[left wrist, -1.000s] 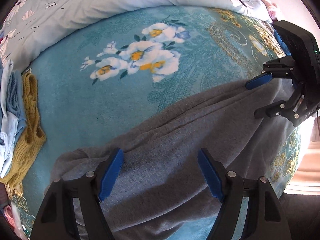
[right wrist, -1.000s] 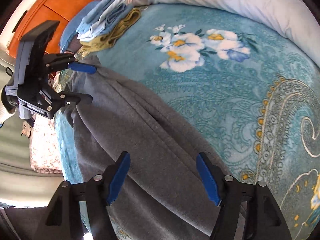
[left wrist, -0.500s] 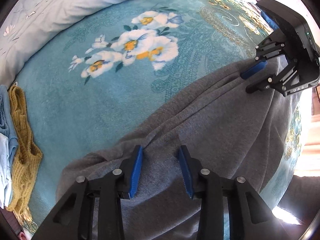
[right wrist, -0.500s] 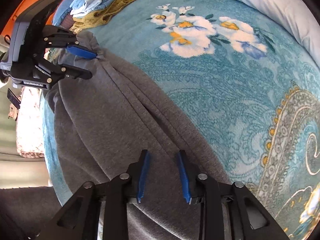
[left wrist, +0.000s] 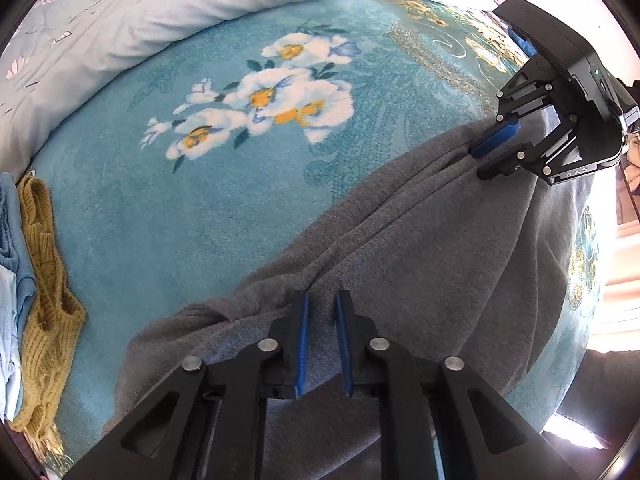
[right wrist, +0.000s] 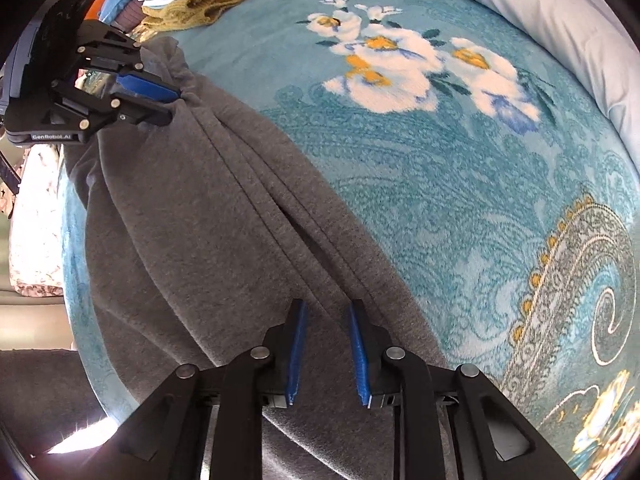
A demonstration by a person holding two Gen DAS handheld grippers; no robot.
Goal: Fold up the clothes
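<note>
Early stage: left hand-held gripper (left wrist: 322,344) pinches grey garment (left wrist: 420,264); right hand-held gripper (right wrist: 326,350), at 2 o'clock, closing on it. Folding remains.

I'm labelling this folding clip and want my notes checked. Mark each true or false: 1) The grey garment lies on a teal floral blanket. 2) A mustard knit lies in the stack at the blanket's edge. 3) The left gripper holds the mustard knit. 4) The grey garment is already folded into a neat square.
1) True: the grey garment lies on the teal floral blanket.
2) True: the mustard knit lies there beside light blue clothes.
3) False: the left gripper pinches a ridge of the grey garment; the right gripper is closing on another ridge.
4) False: it lies spread out, with long creases running between the grippers.
</note>
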